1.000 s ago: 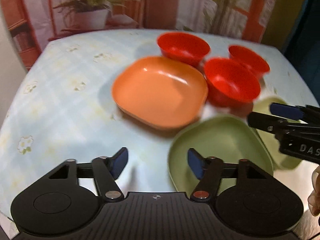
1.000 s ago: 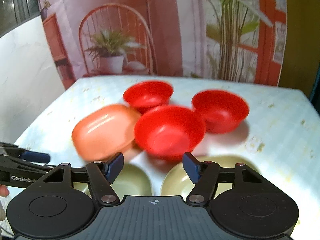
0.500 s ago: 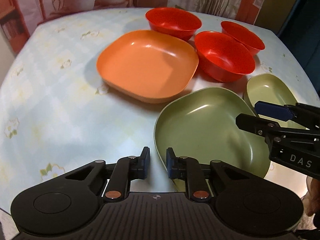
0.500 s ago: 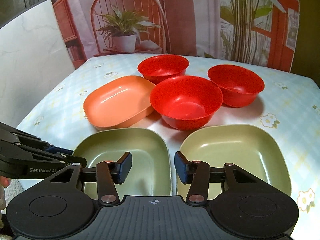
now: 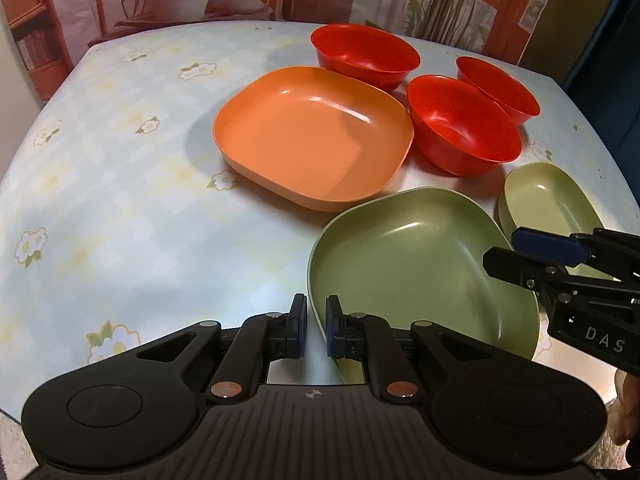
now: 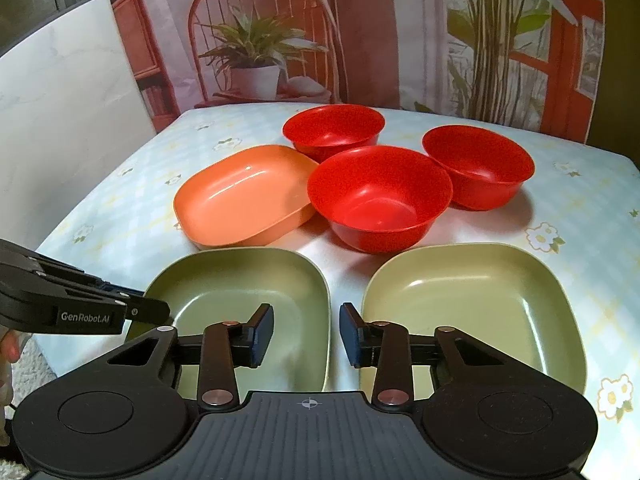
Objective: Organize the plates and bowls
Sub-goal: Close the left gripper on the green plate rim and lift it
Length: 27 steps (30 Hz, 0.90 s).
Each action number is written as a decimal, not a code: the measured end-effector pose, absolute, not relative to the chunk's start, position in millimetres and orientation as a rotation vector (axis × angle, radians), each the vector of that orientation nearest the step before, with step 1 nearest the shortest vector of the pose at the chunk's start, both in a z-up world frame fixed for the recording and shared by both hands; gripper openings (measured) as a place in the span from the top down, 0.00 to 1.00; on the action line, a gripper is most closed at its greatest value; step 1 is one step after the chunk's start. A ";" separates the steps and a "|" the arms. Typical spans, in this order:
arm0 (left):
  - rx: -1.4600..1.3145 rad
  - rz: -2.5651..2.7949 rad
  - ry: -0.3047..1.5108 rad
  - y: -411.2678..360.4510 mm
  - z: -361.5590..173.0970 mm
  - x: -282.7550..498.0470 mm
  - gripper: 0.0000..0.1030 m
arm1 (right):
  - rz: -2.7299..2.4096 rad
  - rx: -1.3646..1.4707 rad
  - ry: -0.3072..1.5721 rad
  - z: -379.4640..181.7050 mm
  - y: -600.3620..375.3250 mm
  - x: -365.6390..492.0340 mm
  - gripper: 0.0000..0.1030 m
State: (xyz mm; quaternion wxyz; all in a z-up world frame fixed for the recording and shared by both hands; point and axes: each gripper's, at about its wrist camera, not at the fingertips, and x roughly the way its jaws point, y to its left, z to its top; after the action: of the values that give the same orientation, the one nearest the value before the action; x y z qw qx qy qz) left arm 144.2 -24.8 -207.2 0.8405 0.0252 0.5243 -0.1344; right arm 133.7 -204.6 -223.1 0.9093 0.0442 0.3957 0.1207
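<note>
Pinching the near rim of the darker green plate (image 5: 420, 256), the left gripper (image 5: 316, 326) has its two pads pulled in close, one on the outside of the rim and one on the inside. It looks like the rim is caught between them, so I think the plate is held and ready to be lifted. Holding it by the edge makes sense, because the plate is too wide to grab any other way.

The right gripper (image 6: 306, 334) is wide and holds nothing. It hangs over the gap between the darker green plate and the lighter green plate (image 6: 472, 300). The two green plates sit side by side at the front of the table (image 5: 120, 184), just apart.

My guess is that the green plates should go one inside the other, since they have the same shape.

Behind them sits the orange plate (image 5: 312, 136), with its near corner very close to the darker green plate. Three red bowls (image 6: 380, 196) stand in a bunch at the back, and the front bowl sits right next to the orange plate. If the green plate swings up and back, it could bump the orange plate or that bowl. Nothing blocks the short way over to the lighter green plate but the right gripper itself.
</note>
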 end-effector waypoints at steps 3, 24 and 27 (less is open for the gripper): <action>0.051 -0.279 1.109 -24.6 -208.1 144.2 0.90 | 0.260 0.081 0.826 -225.1 -202.2 133.8 0.70; 0.067 -0.280 1.049 -21.3 -194.5 136.7 0.89 | 0.242 0.075 0.838 -222.7 -202.9 132.5 0.88; 0.070 -0.275 1.023 -21.0 -188.4 135.8 0.89 | 0.247 0.073 0.823 -217.2 -202.0 131.0 0.88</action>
State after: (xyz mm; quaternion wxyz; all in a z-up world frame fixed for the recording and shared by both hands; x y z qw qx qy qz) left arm 135.8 -21.0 -188.4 0.8623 0.0334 0.4880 -0.1310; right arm 131.0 -202.0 -217.2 0.9084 0.0354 0.3990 0.1195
